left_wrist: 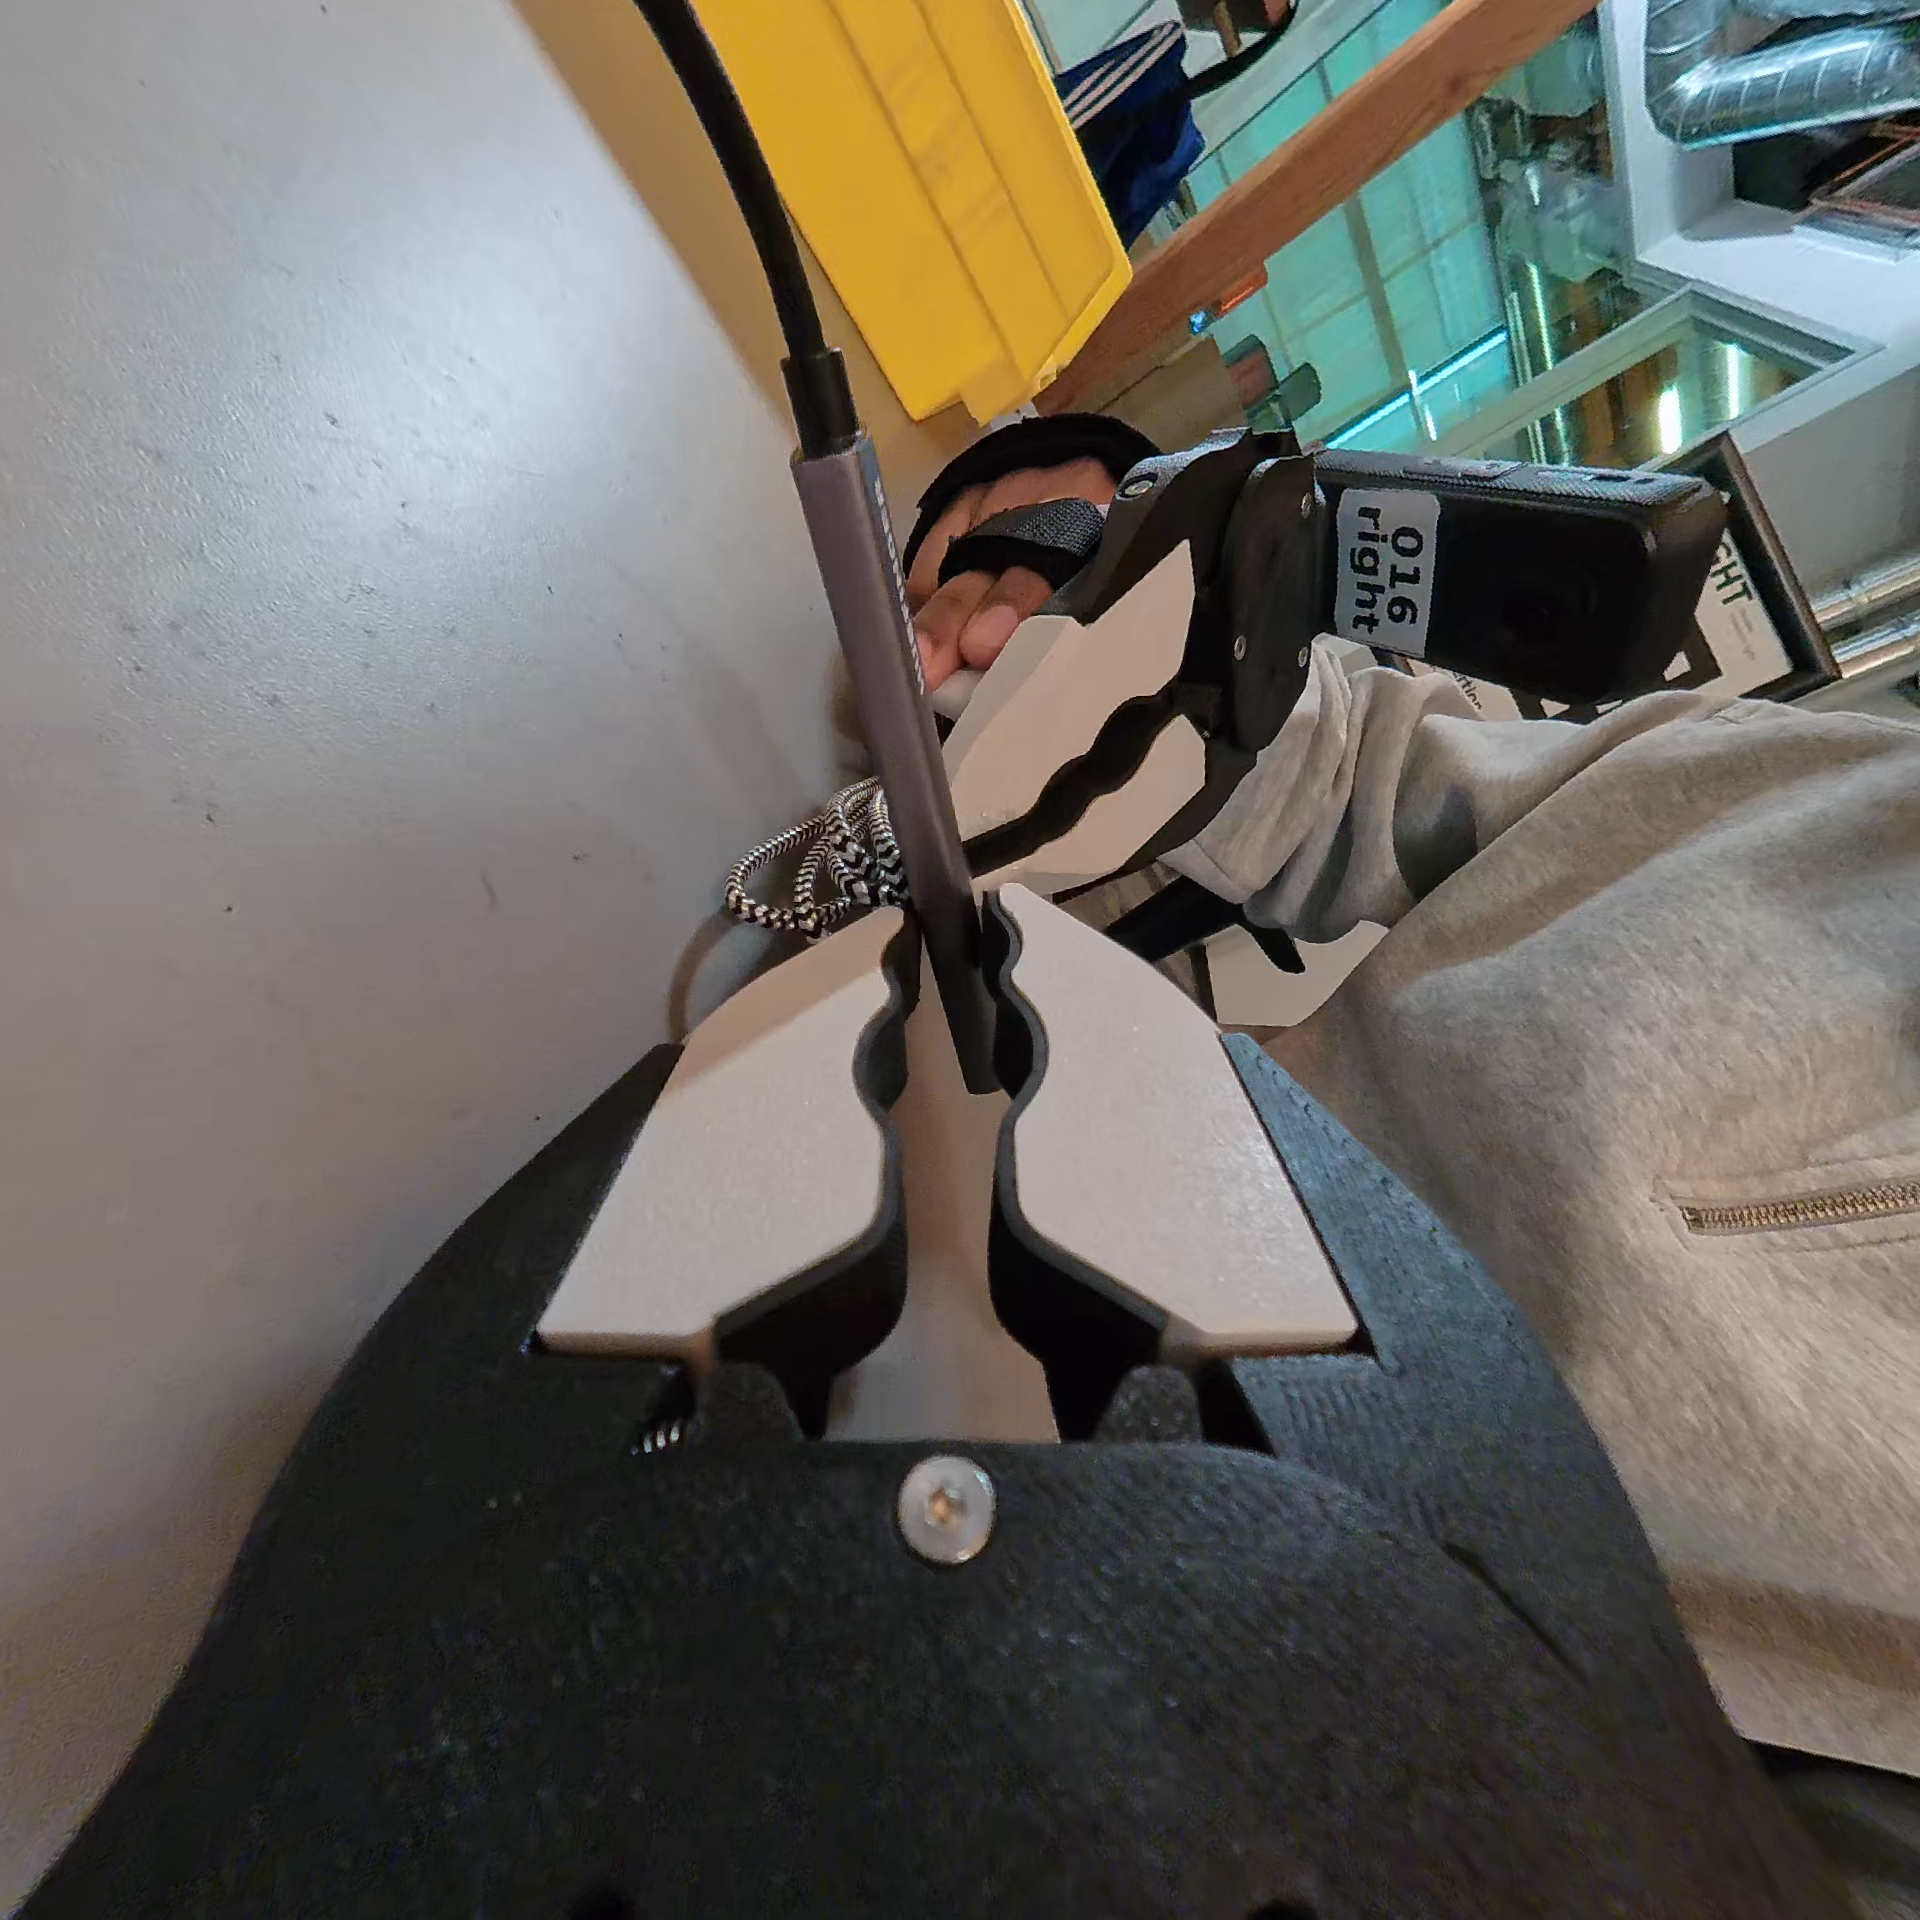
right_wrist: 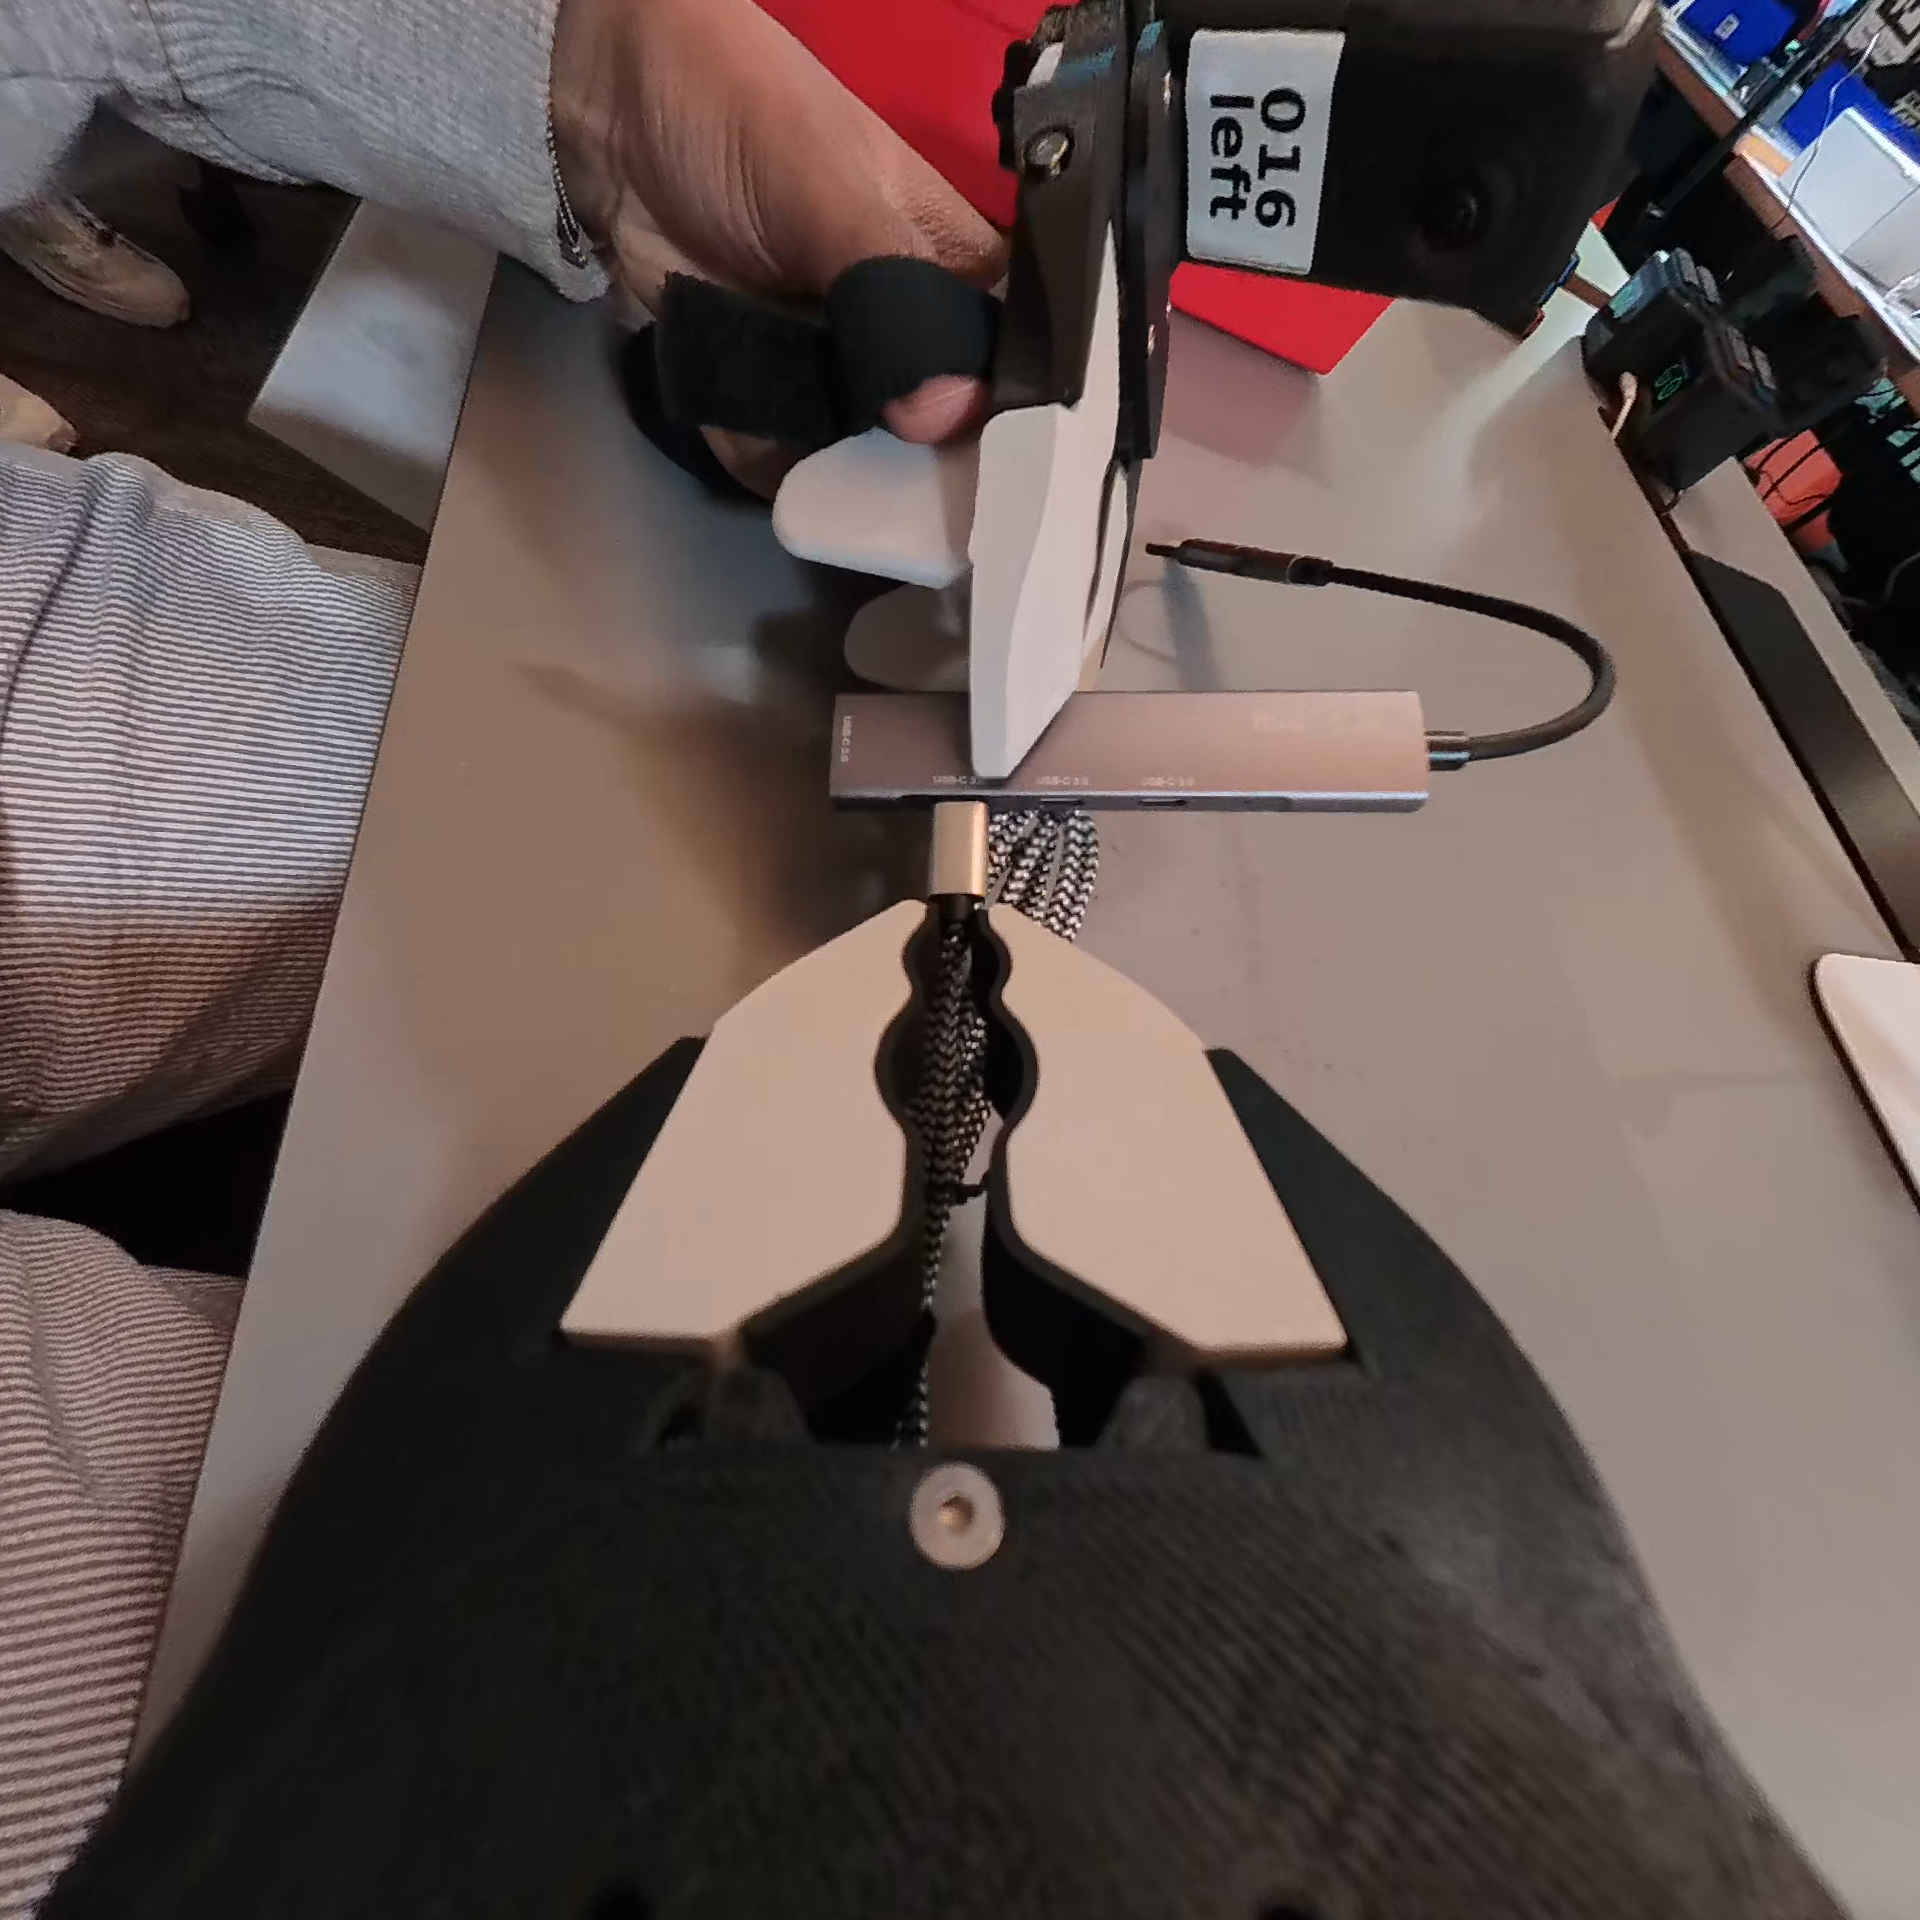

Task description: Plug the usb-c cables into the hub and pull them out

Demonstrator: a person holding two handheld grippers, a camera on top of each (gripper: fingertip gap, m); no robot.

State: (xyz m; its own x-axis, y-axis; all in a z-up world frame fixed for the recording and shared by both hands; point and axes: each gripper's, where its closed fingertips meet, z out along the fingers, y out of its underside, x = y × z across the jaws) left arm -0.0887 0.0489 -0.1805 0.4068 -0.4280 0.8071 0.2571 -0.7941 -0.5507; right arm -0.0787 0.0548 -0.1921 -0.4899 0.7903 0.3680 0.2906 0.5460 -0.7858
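Observation:
A slim grey hub (right_wrist: 1195, 743) lies on the grey table (right_wrist: 1403, 1195). My left gripper (right_wrist: 997, 758) comes down from above and is shut on the hub near its left end. In the left wrist view the hub (left_wrist: 883, 644) shows edge-on between the left gripper's (left_wrist: 951, 925) fingers. My right gripper (right_wrist: 954, 914) is shut on a black-and-white braided cable (right_wrist: 951, 1049), just behind its silver usb-c plug (right_wrist: 958, 847). The plug sits in the hub's leftmost front port. More braided cable (right_wrist: 1049, 862) is coiled under the hub's front edge. The right gripper (left_wrist: 1039, 769) shows beyond the hub.
The hub's own black lead (right_wrist: 1538, 665) loops right and back to a loose plug (right_wrist: 1236, 561). A yellow bin (left_wrist: 935, 187), a red object (right_wrist: 1247, 312), a black device (right_wrist: 1704, 353) and a white board (right_wrist: 1870, 1049) stand around. The table's edge runs along the left (right_wrist: 416, 665). Both grippers' tips are close together, under 4 cm apart.

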